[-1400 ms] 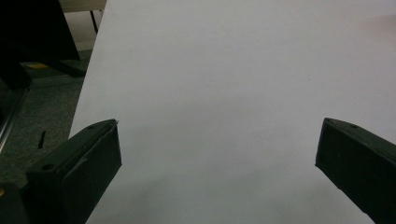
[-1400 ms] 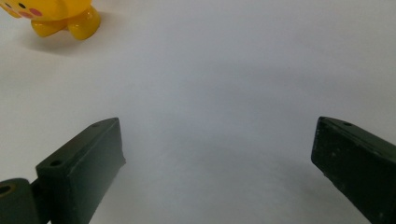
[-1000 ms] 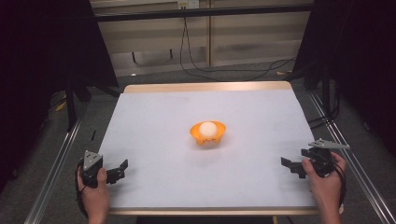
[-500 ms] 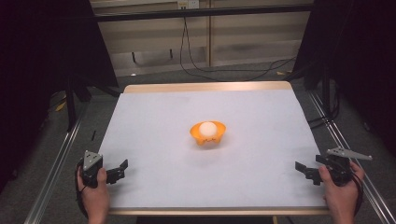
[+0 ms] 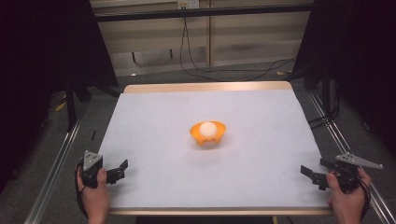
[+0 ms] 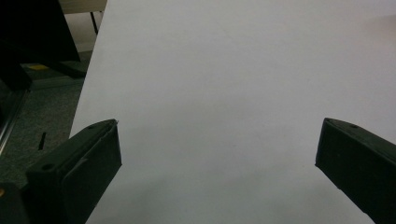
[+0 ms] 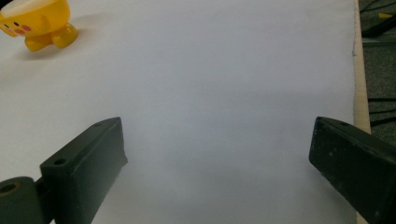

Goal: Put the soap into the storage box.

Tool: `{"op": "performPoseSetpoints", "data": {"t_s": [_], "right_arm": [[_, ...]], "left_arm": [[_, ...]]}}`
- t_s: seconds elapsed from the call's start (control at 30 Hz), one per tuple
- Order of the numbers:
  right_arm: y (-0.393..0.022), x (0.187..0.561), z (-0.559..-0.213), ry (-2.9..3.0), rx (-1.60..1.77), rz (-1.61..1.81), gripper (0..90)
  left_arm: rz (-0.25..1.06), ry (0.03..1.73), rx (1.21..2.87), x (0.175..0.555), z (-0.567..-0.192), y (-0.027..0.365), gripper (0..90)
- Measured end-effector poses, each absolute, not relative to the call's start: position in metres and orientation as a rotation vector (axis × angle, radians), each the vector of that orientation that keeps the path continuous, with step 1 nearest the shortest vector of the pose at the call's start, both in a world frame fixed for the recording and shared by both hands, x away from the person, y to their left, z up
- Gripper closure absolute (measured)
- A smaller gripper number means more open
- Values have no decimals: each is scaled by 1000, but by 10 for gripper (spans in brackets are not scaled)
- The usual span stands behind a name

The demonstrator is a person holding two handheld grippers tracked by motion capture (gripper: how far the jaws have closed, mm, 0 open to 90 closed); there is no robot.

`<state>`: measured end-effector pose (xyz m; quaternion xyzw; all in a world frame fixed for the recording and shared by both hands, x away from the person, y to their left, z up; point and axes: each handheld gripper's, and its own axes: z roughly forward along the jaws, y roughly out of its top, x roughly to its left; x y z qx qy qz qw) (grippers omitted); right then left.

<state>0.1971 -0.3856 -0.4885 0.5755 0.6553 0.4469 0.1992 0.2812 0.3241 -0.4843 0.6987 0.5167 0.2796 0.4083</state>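
We've got the yellow bowl (image 5: 208,134) with a white ball (image 5: 207,129) in it mid-bench (image 5: 261,121). Left gripper (image 5: 117,171) and right gripper (image 5: 312,173) sit at the near corners, jaws spread wide, holding nothing, well apart from it.

A white table (image 5: 261,140) fills the middle of the frame, with a wood edge along its far side. At its centre sits a small orange bowl (image 5: 208,133) holding a white ball (image 5: 207,128). Black cables (image 5: 196,51) hang down the pale wall at the top.
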Motion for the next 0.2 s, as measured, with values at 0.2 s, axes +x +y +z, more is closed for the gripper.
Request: {"op": "performPoseSetpoints", "data": {"t_s": [0.2], "right_arm": [[-385,196,-488,1824,1600,1251,41]], "left_arm": [[703,1304,1762,281,-484,324,0]]}}
